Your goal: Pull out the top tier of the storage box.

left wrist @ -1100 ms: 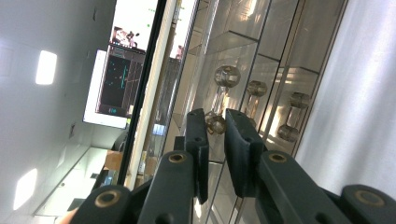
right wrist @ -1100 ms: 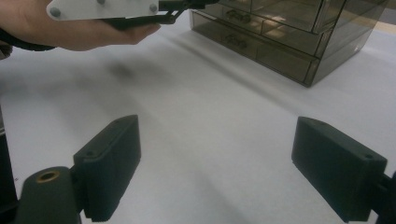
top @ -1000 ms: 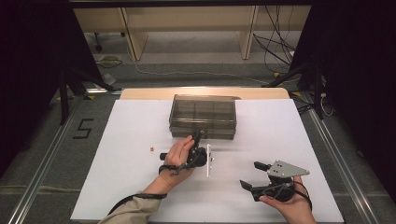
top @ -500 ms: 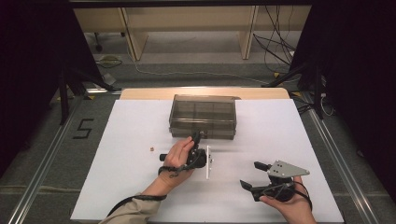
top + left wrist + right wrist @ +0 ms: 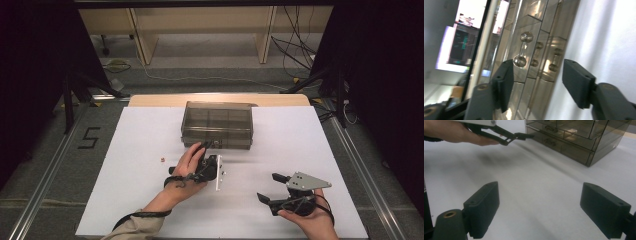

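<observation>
High view: the smoky translucent plastic drawer box [image 5: 218,124] sits at the far middle of the white counter [image 5: 125,150]. The left tool [image 5: 209,146] points at its near front; the right tool [image 5: 266,187] waits well apart, near right, released.

Left gripper view: jaws have just been opening, released, the clear dumbbell-shaped drawer handle [image 5: 523,49] just beyond the gap, touching neither pad.

Right gripper view: jaws wide over bare counter, the box far right.
</observation>
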Demonstrator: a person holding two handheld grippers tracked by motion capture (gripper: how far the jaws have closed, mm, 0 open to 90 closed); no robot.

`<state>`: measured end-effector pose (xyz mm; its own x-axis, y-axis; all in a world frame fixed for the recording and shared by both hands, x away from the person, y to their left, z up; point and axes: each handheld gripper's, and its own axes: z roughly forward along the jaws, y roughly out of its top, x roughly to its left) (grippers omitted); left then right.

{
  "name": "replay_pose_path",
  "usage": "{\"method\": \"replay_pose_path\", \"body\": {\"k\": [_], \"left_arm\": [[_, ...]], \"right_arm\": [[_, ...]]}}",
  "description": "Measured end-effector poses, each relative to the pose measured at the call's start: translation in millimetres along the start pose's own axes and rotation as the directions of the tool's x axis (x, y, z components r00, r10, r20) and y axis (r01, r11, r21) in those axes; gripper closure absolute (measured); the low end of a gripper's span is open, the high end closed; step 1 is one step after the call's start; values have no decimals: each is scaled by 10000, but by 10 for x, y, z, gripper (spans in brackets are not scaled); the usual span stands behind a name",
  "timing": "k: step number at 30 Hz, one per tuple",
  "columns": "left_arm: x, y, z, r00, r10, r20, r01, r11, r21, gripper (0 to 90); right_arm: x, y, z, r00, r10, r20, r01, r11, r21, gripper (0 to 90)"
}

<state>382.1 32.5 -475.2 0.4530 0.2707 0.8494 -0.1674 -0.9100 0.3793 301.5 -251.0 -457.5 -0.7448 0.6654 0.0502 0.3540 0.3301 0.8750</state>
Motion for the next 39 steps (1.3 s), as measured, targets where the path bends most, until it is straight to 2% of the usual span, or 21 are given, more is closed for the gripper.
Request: {"method": "replay_pose_path", "body": {"k": [3,4,5,6,10,15,16,17,19,22,23,25,26,27,29,30,31,32,35,38,39], "left_arm": [[74,1,-38,9968,-465,653,474,9988,-130,373],[132,0,-56,9907,-803,1098,821,9965,-123,329],[132,0,-56,9907,-803,1098,821,9965,-123,333],[170,-2,-67,9886,-742,1311,764,9970,-117,333],[312,-6,-104,9759,-875,1998,910,9958,-86,323],[549,-19,-151,9464,-1441,2891,1548,9878,-144,406],[638,-30,-151,9418,-1481,3018,1580,9874,-86,426],[638,-30,-151,9418,-1481,3018,1580,9874,-86,442],[730,-43,-140,9330,-1580,3233,1664,9861,18,460],[849,-69,-97,9104,-2052,3592,2146,9766,140,487],[889,-79,-78,9067,-2118,3648,2219,9750,145,499],[950,-97,-37,8947,-2366,3789,2447,9692,272,507],[1011,-108,-3,8835,-2362,4046,2373,9702,483,517],[1011,-108,-3,8835,-2362,4046,2373,9702,483,516],[1068,-107,24,8770,-2258,4241,2167,9737,704,516],[1090,-105,35,8710,-2306,4338,2167,9728,821,519],[1129,-100,63,8608,-2405,4486,2224,9705,935,533],[1129,-100,63,8608,-2405,4486,2224,9705,935,538],[1183,-96,103,8480,-2462,4693,2172,9692,1160,556],[1218,-90,136,8426,-2396,4824,1984,9707,1355,565],[1233,-85,144,8400,-2255,4935,1793,9738,1397,569]], "right_arm": [[0,1,-1,10000,-11,5,11,10000,-11,164],[-1,1,0,10000,-12,7,12,10000,-7,164],[-1,1,0,10000,-12,7,12,10000,-7,164],[0,0,0,10000,0,7,0,10000,5,164],[1,1,0,10000,-13,-1,13,10000,-2,164],[2,0,1,10000,8,-17,-8,10000,29,164],[3,-1,4,10000,-5,-29,5,10000,40,164],[3,-1,4,10000,-5,-29,5,10000,40,164],[3,-1,6,10000,-13,-40,13,10000,59,164],[3,-2,7,10000,-11,-41,12,10000,64,164],[3,-2,8,10000,-16,-46,16,10000,72,164],[3,-5,11,10000,-8,-75,9,10000,85,164],[4,-5,12,10000,-7,-87,8,9999,105,164],[4,-5,12,10000,-7,-87,8,9999,105,164],[6,-7,15,10000,2,-97,-1,9999,123,164],[4,-8,17,9999,8,-124,-6,9999,147,164],[5,-9,19,9999,23,-134,-21,9999,140,163],[5,-9,19,9999,23,-134,-21,9999,140,163],[9,-9,22,9999,28,-145,-25,9999,151,163],[8,-10,23,9999,31,-149,-29,9999,157,164],[8,-10,23,9999,35,-151,-32,9999,154,163]]}}
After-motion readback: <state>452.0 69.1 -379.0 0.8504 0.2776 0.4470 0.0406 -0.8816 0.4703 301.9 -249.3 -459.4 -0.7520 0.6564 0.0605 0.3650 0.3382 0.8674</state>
